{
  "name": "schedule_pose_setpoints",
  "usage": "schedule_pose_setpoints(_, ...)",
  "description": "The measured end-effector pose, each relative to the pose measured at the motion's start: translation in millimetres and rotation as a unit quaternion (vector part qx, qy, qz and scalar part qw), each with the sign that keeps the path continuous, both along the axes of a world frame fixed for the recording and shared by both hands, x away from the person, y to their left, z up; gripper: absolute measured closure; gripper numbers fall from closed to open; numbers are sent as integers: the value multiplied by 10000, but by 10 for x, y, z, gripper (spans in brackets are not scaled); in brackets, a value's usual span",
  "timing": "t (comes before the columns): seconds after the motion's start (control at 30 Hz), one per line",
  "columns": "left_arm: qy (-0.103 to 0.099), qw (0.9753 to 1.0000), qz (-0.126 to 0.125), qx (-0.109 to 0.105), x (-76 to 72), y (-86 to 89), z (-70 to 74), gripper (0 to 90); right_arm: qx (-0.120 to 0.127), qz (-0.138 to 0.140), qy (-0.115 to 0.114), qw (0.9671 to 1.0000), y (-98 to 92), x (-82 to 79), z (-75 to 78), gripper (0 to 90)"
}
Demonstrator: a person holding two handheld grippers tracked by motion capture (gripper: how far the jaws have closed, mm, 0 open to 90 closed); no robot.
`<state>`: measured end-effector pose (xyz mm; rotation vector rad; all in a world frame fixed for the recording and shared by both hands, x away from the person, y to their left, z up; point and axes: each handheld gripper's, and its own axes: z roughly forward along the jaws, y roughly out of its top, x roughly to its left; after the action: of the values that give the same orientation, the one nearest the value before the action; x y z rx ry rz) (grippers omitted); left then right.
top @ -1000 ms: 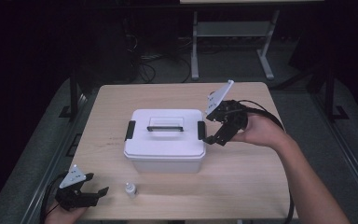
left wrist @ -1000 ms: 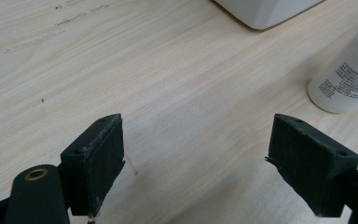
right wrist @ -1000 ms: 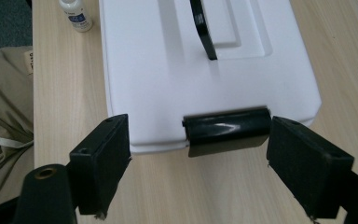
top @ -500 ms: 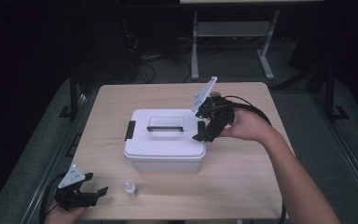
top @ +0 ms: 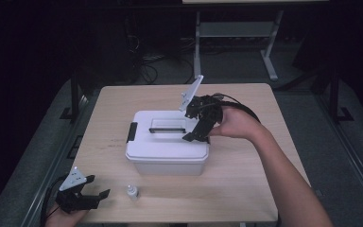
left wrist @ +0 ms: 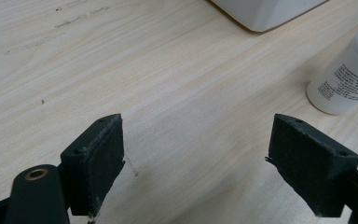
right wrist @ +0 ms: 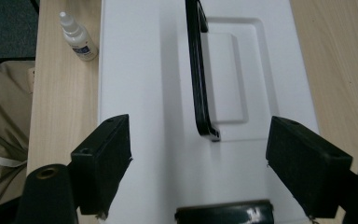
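**Inspector:** Right gripper (top: 196,136) has come in from the box's right side and now hangs over the lid's right end. Left gripper (top: 97,195) has not moved.

**Clerk:** State of the box (top: 166,142)?

**Inspector:** White plastic, lid on, mid-table. Judged rigid, smooth, likely slippery on the flat; weight unknown. Best hold is the black handle (right wrist: 199,70), or the latch (right wrist: 223,213) to unfasten it.

**Clerk:** Position against the fingers?

**Inspector:** Right fingers (right wrist: 103,161) spread wide, nothing between them but lid; handle end lies just ahead, latch directly below. Left fingers (left wrist: 95,161) likewise spread over bare table (left wrist: 168,93), bottle (left wrist: 347,77) ahead of the far finger, box well beyond.
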<state>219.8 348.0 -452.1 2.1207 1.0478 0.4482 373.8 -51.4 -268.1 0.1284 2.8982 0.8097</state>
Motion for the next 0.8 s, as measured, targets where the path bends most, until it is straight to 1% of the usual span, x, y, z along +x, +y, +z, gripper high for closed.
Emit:
schedule_pose_setpoints(0.07,-15,10000,8,-25,-2,0,-1,180,-46,40,-19,10000,53,7,0,215)
schedule_pose_setpoints(0.2,25,10000,-13,-29,3,8,-7,180,-56,86,-31,9999,145,26,6,215)
schedule_pose_setpoints(0.3,1,10000,-5,-45,-1,11,-3,181,-78,125,-53,9999,211,37,4,223)
schedule_pose_setpoints(0.4,4,10000,8,-43,-1,19,-3,180,-128,154,-42,9998,275,51,-8,231)
schedule_pose_setpoints(0.5,2,10000,9,-48,-2,26,-1,180,-121,202,-24,9997,333,70,-32,249)
schedule_pose_setpoints(0.57,-2,10000,14,-50,-3,30,-1,180,-170,216,0,9996,367,84,-50,268)
schedule_pose_setpoints(0.73,3,10000,16,-60,-2,31,-4,180,-171,258,18,9995,431,106,-73,328)
schedule_pose_setpoints(0.8,3,10000,13,-60,-1,30,-5,180,-176,279,4,9995,457,121,-81,369)
